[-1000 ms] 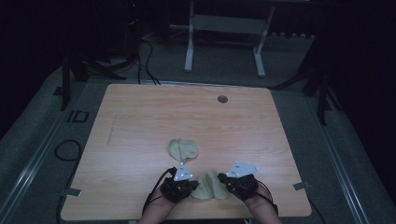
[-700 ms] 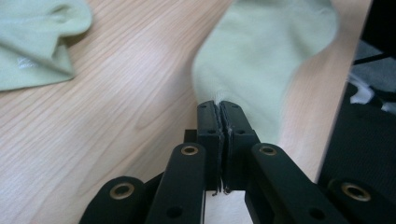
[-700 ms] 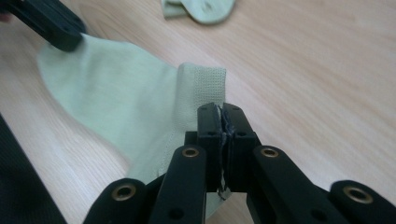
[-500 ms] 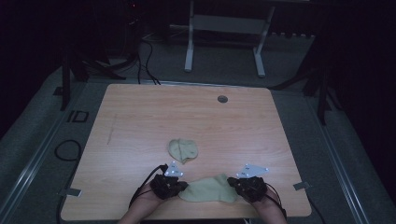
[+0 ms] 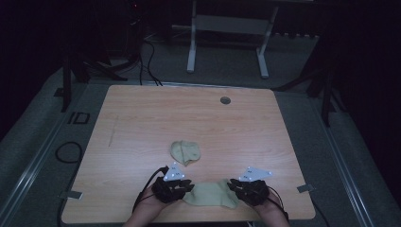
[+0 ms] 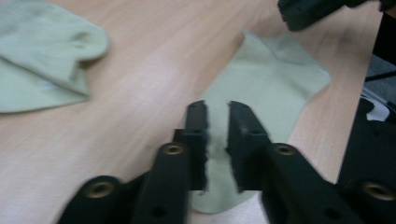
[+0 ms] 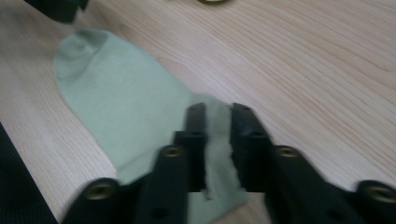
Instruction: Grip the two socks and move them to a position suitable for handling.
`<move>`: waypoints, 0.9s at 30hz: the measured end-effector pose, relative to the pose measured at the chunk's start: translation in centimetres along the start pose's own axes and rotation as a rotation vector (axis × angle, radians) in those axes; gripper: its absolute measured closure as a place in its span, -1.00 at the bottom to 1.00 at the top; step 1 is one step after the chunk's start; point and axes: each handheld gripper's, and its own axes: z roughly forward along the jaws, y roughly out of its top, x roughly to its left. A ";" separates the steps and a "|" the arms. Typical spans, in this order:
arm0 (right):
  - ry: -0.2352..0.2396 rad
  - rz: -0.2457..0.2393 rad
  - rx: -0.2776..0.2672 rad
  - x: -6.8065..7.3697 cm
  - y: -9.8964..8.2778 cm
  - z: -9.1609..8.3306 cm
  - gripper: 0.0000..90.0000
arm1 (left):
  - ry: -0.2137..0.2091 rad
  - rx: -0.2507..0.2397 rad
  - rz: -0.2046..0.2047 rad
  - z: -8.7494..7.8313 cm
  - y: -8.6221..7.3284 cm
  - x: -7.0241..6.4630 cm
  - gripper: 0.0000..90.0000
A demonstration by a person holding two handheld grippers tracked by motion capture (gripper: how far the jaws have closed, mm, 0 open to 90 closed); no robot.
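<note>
The flat sock (image 5: 209,194) lies stretched along the near edge of the surface (image 5: 142,123), just nearer me than the folded sock (image 5: 185,152). My left hand-held gripper (image 6: 217,109) has just been opening; its jaws stand slightly apart over one end of the flat sock. My right hand-held gripper (image 7: 217,112) has also just eased open, the other end's cloth between its barely parted jaws.

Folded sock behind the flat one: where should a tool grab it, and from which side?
Grip the folded sock at its doubled edge, where the layers stack and lift slightly off the table. Come in from above on its near side. The middle lies flat on the wood, so a pinch there would probably catch just the top layer.
</note>
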 end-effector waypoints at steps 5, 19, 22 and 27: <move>0.028 -0.034 0.031 0.8 -0.1 1.3 0.93 | -0.003 0.068 0.002 1.7 -0.8 -0.2 0.91; 0.058 -0.049 0.054 0.2 -2.1 1.7 0.49 | -0.001 0.061 -0.017 1.7 -1.9 -0.2 0.91; 0.060 -0.055 0.060 0.1 -2.0 1.8 0.49 | -0.005 0.056 -0.021 1.7 -1.9 -0.2 0.90; 0.074 -0.061 0.078 0.0 -1.6 1.9 0.44 | -0.027 0.056 -0.032 1.7 -1.9 -0.1 0.83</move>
